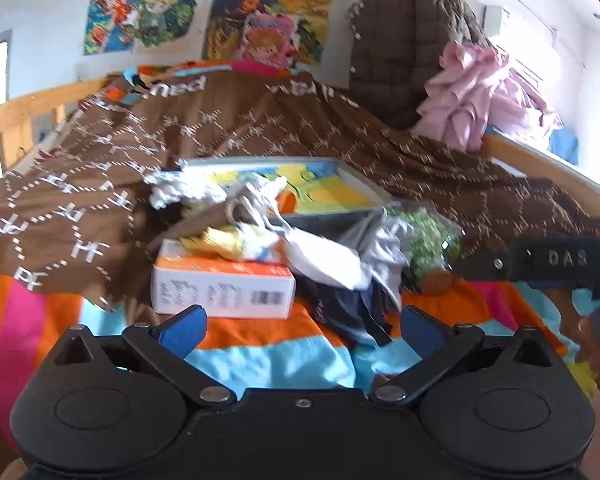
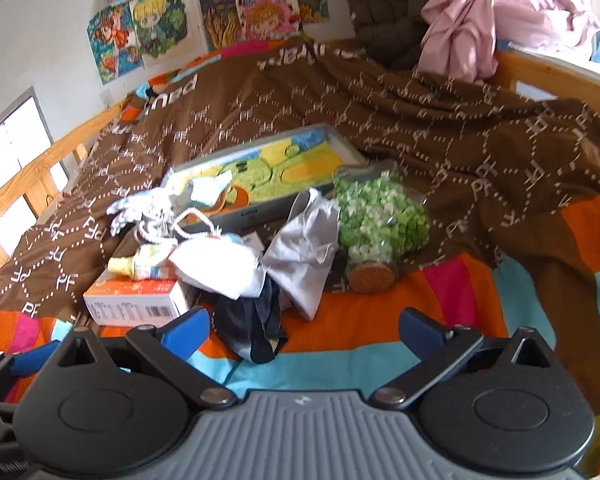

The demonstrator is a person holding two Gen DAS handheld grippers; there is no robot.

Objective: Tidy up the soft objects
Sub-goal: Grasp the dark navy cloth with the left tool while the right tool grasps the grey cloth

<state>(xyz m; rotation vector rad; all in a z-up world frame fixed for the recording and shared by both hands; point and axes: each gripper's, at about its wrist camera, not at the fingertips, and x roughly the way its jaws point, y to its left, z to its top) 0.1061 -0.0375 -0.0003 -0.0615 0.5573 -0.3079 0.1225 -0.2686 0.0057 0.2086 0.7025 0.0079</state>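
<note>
A heap of soft things lies on the striped bedsheet (image 2: pixel 364 320): a dark blue cloth (image 2: pixel 252 324), a grey satin pouch (image 2: pixel 304 256), a white drawstring bag (image 2: pixel 216 260) and a patterned white cloth (image 2: pixel 136 208). The same heap shows in the left wrist view, with the dark cloth (image 1: pixel 348 312) and white bag (image 1: pixel 324 256). My left gripper (image 1: pixel 300 330) is open and empty just short of the dark cloth. My right gripper (image 2: pixel 304 330) is open and empty, the dark cloth between its fingers' line.
A white and orange box (image 2: pixel 136 300) with a small bottle (image 2: pixel 140 266) on it lies left of the heap. A jar of green paper stars (image 2: pixel 380 224) with a cork lies right. A flat picture box (image 2: pixel 268 168) sits behind. A brown blanket (image 2: pixel 440 128) covers the bed; wooden rails (image 2: pixel 32 176) flank it.
</note>
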